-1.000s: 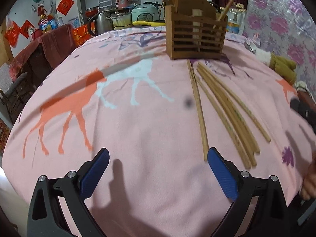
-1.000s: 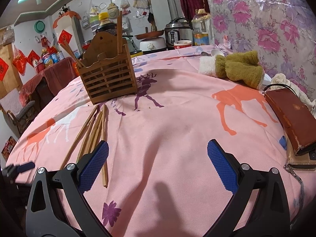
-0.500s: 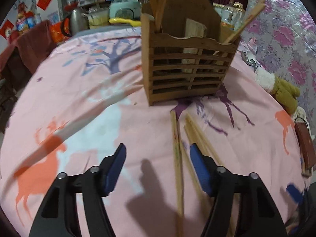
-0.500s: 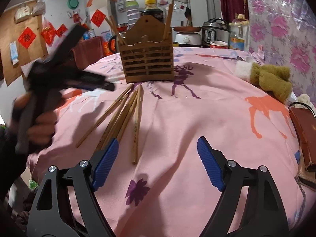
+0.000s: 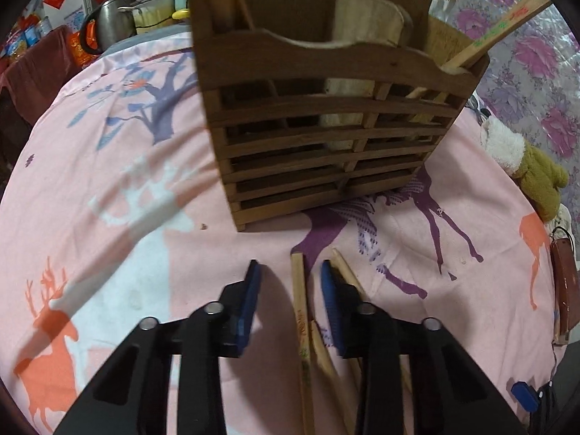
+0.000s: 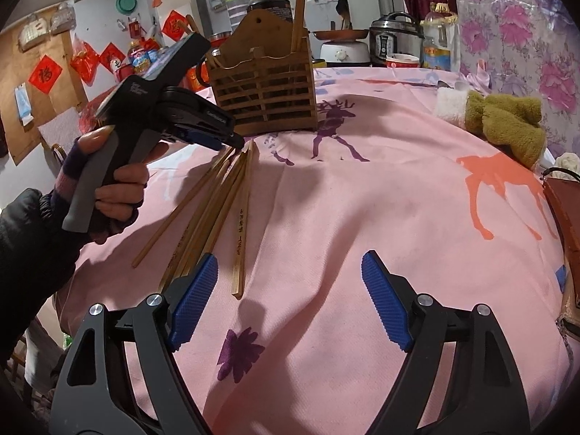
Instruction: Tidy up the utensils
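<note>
Several wooden chopsticks (image 6: 217, 210) lie in a loose bundle on the pink tablecloth, in front of a slatted wooden utensil holder (image 5: 326, 137) that holds a few chopsticks and a wooden spatula. My left gripper (image 5: 290, 301) is partly closed and straddles the far end of one chopstick (image 5: 299, 290), which lies between its blue pads without being clamped. It also shows in the right wrist view (image 6: 232, 141), low over the chopstick ends. My right gripper (image 6: 290, 301) is wide open and empty, near the chopsticks' near ends. The holder also shows there (image 6: 264, 90).
An olive and white plush toy (image 6: 504, 123) lies at the right. A brown case (image 6: 565, 224) sits at the table's right edge. Pots, a rice cooker (image 6: 395, 36) and bottles stand behind the table.
My left gripper has moved forward to the holder and lowered over the chopstick ends, its jaws narrowing around one chopstick. The right gripper has shifted slightly toward the bundle.
</note>
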### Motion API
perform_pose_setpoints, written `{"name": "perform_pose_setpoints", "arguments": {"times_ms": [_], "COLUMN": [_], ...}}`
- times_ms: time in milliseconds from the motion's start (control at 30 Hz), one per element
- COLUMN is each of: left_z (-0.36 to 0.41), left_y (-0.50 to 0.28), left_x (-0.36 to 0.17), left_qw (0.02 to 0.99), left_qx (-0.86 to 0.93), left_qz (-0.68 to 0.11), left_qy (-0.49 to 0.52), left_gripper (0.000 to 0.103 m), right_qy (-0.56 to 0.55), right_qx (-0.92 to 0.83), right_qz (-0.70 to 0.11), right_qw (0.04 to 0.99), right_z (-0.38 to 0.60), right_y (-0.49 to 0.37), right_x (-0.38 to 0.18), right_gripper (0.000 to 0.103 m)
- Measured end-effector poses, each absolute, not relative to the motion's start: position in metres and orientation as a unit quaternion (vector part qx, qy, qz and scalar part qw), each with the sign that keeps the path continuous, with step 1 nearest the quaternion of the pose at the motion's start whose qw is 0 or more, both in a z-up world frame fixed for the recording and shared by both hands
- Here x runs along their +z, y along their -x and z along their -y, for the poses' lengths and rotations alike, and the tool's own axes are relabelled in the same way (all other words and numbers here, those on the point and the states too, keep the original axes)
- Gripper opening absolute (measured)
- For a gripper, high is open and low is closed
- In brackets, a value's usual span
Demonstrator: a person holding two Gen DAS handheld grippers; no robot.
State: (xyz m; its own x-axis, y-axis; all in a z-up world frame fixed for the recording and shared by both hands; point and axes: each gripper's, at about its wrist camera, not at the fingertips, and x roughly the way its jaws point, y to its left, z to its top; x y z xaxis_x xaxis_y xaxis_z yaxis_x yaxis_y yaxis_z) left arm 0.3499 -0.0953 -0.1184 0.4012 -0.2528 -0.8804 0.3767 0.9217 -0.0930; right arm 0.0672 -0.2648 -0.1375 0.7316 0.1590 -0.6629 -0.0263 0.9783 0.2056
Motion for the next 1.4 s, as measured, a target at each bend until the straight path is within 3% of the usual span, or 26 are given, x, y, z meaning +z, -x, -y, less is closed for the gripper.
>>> {"name": "perform_pose_setpoints", "arguments": {"times_ms": [33,133,400,600,800,933,1033,1167,1400], "left_z": [0.097,0.099,0.072,0.046,0.030,0.034,0.037,0.037,0.050], "left_y": [-0.350,-0.349,-0.323,-0.287,-0.249,-0.251,-0.274,-0.306,-0.345], "left_x": [-0.119,-0.118,-0.072,0.005,0.045,0.032,-0.001,-0.045,-0.108], "left_qw": [0.835,0.834,0.862,0.901,0.922,0.916,0.899,0.877,0.842], "left_qx": [-0.190,-0.198,-0.204,-0.210,-0.214,-0.209,-0.204,-0.193,-0.164], "left_qz": [-0.513,-0.510,-0.462,-0.379,-0.322,-0.342,-0.388,-0.441,-0.513], "left_qy": [-0.063,-0.067,-0.039,-0.012,0.006,-0.003,-0.002,-0.006,-0.028], "left_gripper": [0.029,0.006,0.006,0.006,0.006,0.008,0.023,0.025,0.027], "right_qy": [-0.092,-0.093,-0.085,-0.075,-0.056,-0.036,-0.026,-0.021,-0.062], "right_qx": [0.051,0.057,0.083,0.106,0.119,0.126,0.125,0.117,0.105], "right_qz": [-0.364,-0.370,-0.378,-0.391,-0.399,-0.396,-0.405,-0.418,-0.426], "right_qw": [0.926,0.922,0.918,0.911,0.907,0.909,0.905,0.901,0.897], "right_z": [0.265,0.265,0.258,0.249,0.239,0.229,0.225,0.223,0.237], "right_y": [-0.068,-0.068,-0.068,-0.069,-0.072,-0.075,-0.081,-0.084,-0.089], "right_x": [-0.137,-0.138,-0.138,-0.141,-0.142,-0.140,-0.143,-0.147,-0.149], "right_gripper": [0.077,0.071,0.061,0.055,0.032,0.031,0.031,0.027,0.008]}}
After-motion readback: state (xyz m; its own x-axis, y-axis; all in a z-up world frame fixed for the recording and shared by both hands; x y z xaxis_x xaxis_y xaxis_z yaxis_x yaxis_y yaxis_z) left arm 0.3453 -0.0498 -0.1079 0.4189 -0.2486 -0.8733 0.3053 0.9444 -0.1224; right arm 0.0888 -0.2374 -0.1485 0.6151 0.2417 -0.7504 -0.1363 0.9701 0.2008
